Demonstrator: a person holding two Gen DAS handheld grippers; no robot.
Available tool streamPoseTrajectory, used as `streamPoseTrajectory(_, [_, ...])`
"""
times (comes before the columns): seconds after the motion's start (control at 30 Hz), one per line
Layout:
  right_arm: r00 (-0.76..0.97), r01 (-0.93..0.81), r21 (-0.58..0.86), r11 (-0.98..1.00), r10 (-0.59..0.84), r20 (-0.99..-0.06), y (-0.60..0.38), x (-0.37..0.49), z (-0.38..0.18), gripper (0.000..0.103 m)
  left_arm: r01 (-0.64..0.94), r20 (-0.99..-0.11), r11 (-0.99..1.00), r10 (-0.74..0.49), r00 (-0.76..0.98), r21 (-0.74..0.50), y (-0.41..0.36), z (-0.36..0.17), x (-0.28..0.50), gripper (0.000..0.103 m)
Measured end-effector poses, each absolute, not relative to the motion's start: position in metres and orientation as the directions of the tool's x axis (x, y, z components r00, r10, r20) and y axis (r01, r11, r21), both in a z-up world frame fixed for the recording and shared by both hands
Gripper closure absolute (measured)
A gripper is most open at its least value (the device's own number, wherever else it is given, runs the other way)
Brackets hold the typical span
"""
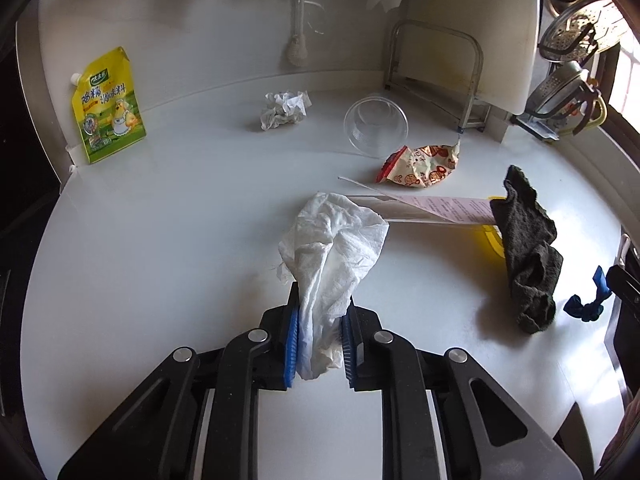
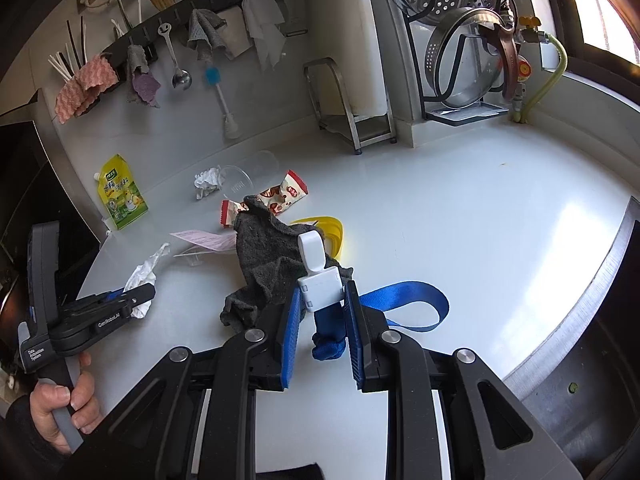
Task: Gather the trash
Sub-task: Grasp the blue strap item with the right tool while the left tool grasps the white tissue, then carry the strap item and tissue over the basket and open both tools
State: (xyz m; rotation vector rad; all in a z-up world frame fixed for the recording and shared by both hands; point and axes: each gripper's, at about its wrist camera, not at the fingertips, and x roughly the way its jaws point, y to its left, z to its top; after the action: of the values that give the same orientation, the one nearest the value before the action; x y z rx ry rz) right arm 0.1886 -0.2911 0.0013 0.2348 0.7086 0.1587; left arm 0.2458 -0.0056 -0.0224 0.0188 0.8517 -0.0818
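My left gripper (image 1: pixel 320 312) is shut on a crumpled white paper towel (image 1: pixel 332 240), held over the white counter (image 1: pixel 160 240); it also shows in the right wrist view (image 2: pixel 142 280). My right gripper (image 2: pixel 322 300) is shut on a white clip (image 2: pixel 320 276) with a blue strap (image 2: pixel 404 296), from which a dark grey cloth (image 2: pixel 268 256) hangs. Trash on the counter: a crumpled paper ball (image 1: pixel 284 110), a clear plastic cup (image 1: pixel 376 126) on its side, a red and white snack wrapper (image 1: pixel 420 166), a pink receipt (image 1: pixel 440 208) and a yellow item (image 2: pixel 324 228) partly hidden.
A yellow-green seasoning pouch (image 1: pixel 108 108) leans on the back wall at left. A metal rack (image 1: pixel 436 76) and cutting board (image 1: pixel 480 20) stand at the back right, with steamer trays (image 2: pixel 460 20) beyond. Utensils and rags hang on a wall rail (image 2: pixel 180 20). A sink edge (image 2: pixel 580 320) lies at right.
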Motion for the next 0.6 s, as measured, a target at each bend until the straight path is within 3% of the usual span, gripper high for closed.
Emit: streamPoseTrajectory(0.6, [0.749,-0.027,0.296,0.955,0.215,-0.626,-0.263,0.025,0.000,0.082,0.263,-0.725,0.964,-0.203,0.658,-0.031,-0.030,-0.010,0.080,0.085])
